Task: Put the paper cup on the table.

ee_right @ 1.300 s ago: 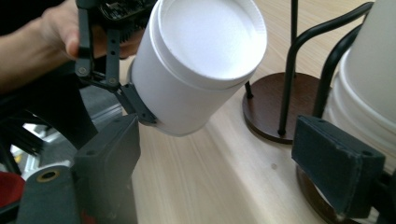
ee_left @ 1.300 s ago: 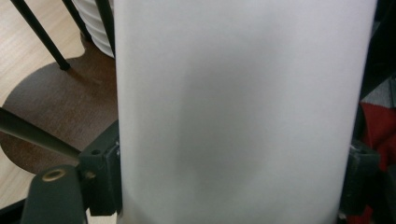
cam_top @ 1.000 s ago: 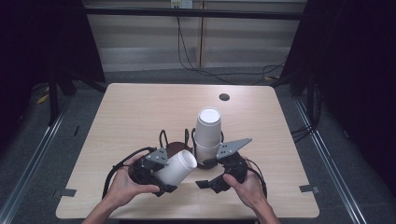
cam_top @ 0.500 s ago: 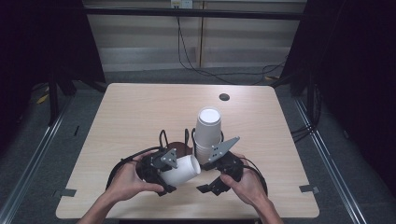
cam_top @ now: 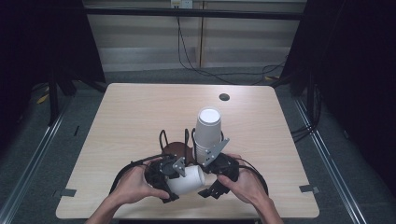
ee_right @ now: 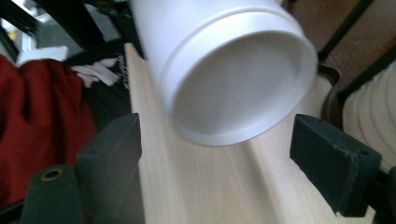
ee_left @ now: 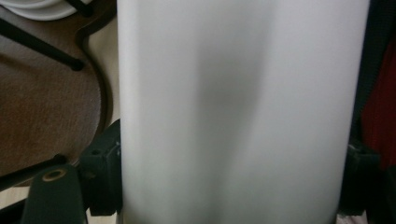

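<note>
A white paper cup (cam_top: 187, 180) lies on its side in my left gripper (cam_top: 173, 181), which is shut on its wall near the table's front edge. In the left gripper view the cup (ee_left: 238, 112) stands between both pads of the left gripper (ee_left: 229, 179). My right gripper (cam_top: 210, 187) is open just right of it, facing the cup's base. In the right gripper view that base (ee_right: 233, 79) hangs just beyond and above the spread jaws of the right gripper (ee_right: 223, 158), touching neither pad.
A tall stack of upturned white cups (cam_top: 208, 131) stands in a black wire holder on a brown round base (cam_top: 173, 150), just behind both grippers; its edge (ee_right: 373, 102) shows at the right. A dark hole (cam_top: 224, 97) marks the far tabletop (cam_top: 135, 116).
My left gripper has carried the cup a little right and toward the front edge. The right gripper has drawn in closer to the cup's base.
</note>
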A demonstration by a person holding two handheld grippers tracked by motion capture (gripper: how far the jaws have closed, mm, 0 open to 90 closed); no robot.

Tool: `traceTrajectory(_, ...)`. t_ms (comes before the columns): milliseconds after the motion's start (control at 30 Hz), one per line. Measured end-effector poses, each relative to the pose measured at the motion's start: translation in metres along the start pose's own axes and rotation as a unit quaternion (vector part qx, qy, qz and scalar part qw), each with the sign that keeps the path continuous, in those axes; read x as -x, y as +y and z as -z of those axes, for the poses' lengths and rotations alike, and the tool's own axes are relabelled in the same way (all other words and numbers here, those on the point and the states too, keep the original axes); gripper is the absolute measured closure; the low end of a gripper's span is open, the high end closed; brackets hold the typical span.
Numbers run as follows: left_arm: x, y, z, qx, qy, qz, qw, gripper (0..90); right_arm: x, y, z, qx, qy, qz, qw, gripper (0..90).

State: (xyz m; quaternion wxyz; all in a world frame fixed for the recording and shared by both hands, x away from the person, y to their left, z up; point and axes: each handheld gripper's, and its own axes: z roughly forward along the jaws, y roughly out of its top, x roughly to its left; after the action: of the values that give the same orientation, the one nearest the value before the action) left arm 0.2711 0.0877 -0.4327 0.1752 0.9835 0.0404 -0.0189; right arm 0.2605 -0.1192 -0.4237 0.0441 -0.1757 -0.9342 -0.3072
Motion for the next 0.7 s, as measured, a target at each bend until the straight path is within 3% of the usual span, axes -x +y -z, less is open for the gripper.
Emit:
traceTrajectory(67,0.001,0.000,0.000,-0.002,0.003,0.000,1.0000,18.2,0.001,-0.001,-0.001,-0.006,0.002,0.002,1.0000,16.4)
traceTrajectory(133,0.002,-0.001,0.001,-0.004,0.003,-0.003,1.0000,18.2,0.001,-0.001,-0.001,-0.008,0.021,0.001,0.9998,16.4)
traceTrajectory(200,0.003,-0.001,0.001,-0.004,0.004,-0.004,1.0000,18.2,0.001,-0.001,-0.002,-0.011,0.012,0.001,0.9999,15.9)
traceTrajectory(467,0.008,0.003,-0.002,-0.013,0.002,-0.009,0.9999,18.2,-0.003,0.006,-0.013,-0.049,0.017,0.010,0.9986,16.0)
traceTrajectory(633,0.011,0.004,-0.002,-0.012,-0.007,-0.016,0.9998,18.2,-0.004,0.008,-0.012,-0.038,0.033,0.007,0.9987,16.1)
traceTrajectory(700,0.013,0.005,-0.001,-0.008,-0.001,-0.023,0.9997,18.2,-0.006,0.010,-0.012,-0.034,0.045,0.012,0.9984,15.6)
